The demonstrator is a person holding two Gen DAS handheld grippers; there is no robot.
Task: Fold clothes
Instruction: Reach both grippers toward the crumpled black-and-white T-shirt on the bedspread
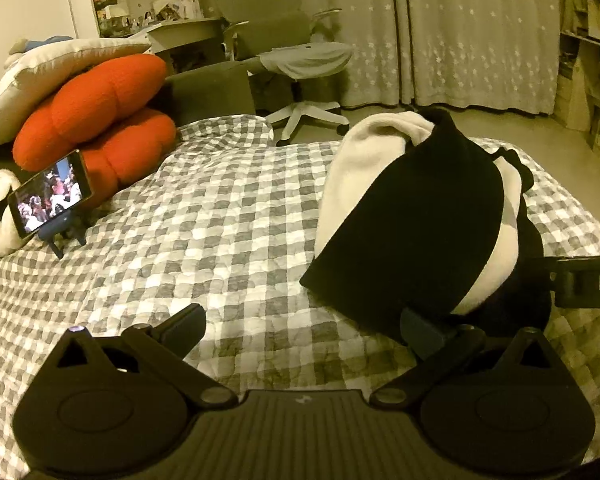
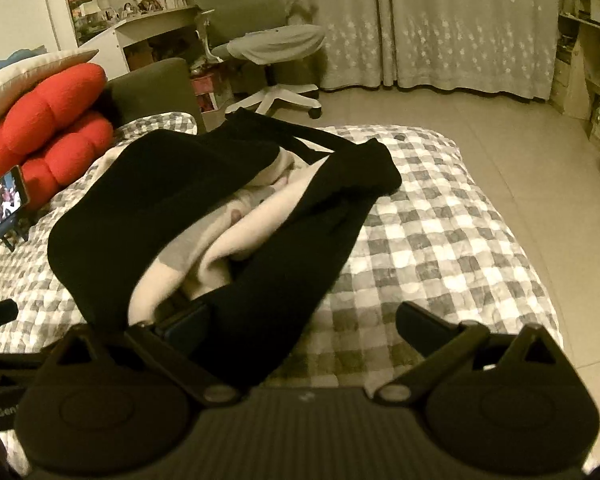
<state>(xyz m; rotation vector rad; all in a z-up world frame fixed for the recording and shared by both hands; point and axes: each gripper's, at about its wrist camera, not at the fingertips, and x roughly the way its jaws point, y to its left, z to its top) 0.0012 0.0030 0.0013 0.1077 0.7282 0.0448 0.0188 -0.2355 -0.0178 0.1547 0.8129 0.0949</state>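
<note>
At the left edge of the grey-and-white checked quilted bed cover (image 1: 220, 216): one phone (image 1: 50, 199), two red cushions (image 1: 100, 120). One black-and-cream fleece garment (image 1: 412, 232) lies bunched mid-cover. Left gripper (image 1: 304, 328), jaws spread, right fingertip under garment. Right gripper (image 2: 300, 320), jaws spread, left fingertip against garment

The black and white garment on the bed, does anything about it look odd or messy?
Yes. The black and white garment lies bunched in a heap on the checked bedspread, its pale lining spilling out between black folds, not flat or squared. Nothing looks damaged.
</note>
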